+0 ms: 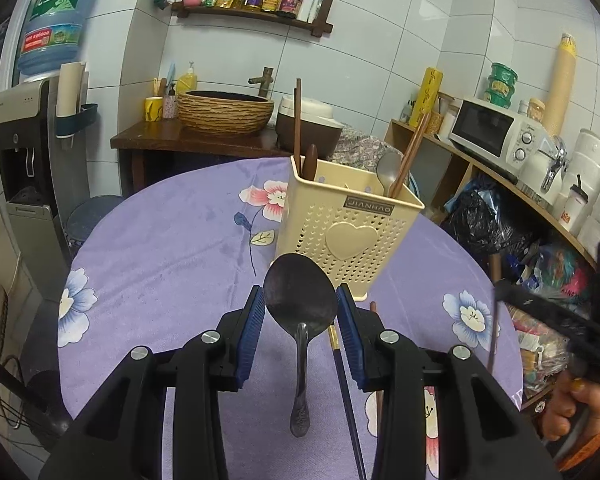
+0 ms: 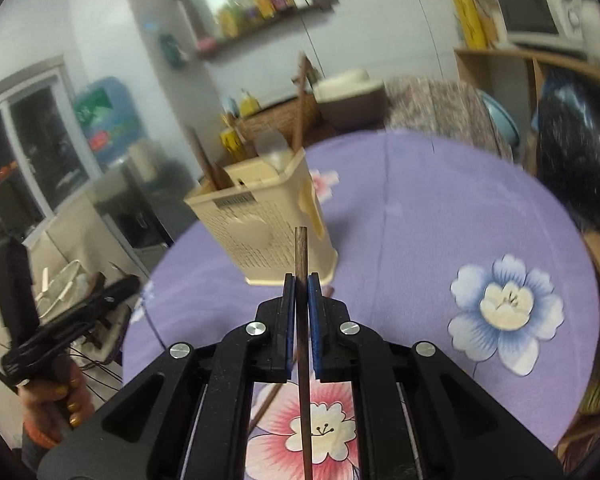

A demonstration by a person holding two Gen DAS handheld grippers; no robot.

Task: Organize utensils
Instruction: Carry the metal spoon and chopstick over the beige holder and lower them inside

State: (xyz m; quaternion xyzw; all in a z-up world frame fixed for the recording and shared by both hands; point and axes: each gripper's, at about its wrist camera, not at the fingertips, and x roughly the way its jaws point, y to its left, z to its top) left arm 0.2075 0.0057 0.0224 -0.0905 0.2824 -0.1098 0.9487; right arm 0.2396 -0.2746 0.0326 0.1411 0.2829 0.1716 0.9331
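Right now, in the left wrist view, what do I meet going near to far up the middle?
Spoon in the left gripper → cream utensil holder → rice cooker → tiled wall.

**Both grippers loaded**

Left gripper: jaws part open, blue pads clamped on the bowl edges of a spoon, handle hanging down toward the camera. Pointing forward and somewhat down.

Right gripper: jaws fully closed, pads pinching a chopstick that stands near upright between them, tip above the fingertips. A hand holds the left gripper's grip at the right wrist view's left edge.
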